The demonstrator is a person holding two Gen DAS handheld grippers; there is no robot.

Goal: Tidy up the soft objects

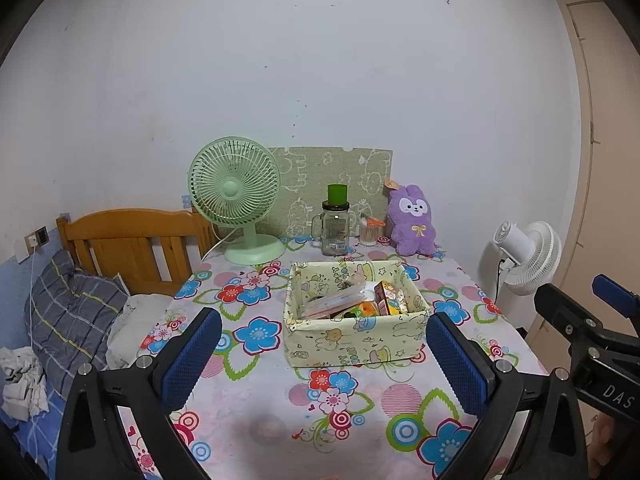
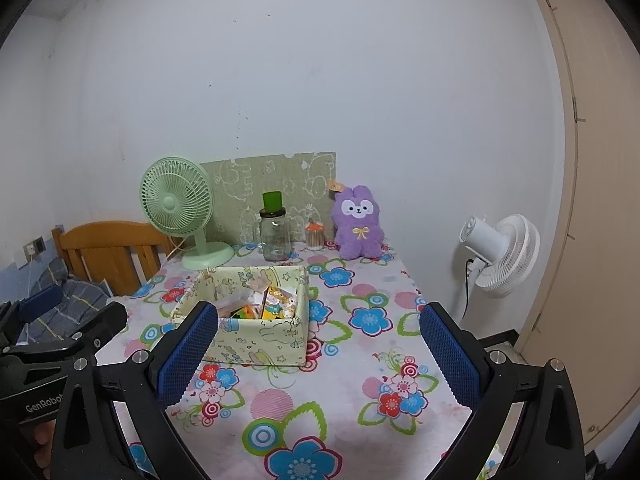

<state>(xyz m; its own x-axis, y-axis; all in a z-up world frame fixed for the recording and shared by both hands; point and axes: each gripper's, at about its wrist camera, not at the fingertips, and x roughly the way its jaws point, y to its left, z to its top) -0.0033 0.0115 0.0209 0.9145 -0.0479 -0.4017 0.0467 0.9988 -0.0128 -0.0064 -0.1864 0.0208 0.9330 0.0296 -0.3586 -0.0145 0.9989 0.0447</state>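
Note:
A purple plush bunny (image 1: 412,222) sits upright at the table's far right edge against the wall; it also shows in the right wrist view (image 2: 358,224). A pale yellow fabric box (image 1: 354,316) with packets and small toys stands mid-table, also in the right wrist view (image 2: 248,316). My left gripper (image 1: 324,360) is open and empty, hovering above the near table, the box between its fingers in view. My right gripper (image 2: 318,354) is open and empty, to the right of the box.
A green desk fan (image 1: 236,204), a glass jar with a green lid (image 1: 336,224) and a small cotton-swab cup (image 1: 368,232) line the back. A white fan (image 1: 524,256) stands off the right edge. A wooden bed with pillow (image 1: 72,312) lies left. Floral tablecloth (image 1: 332,400).

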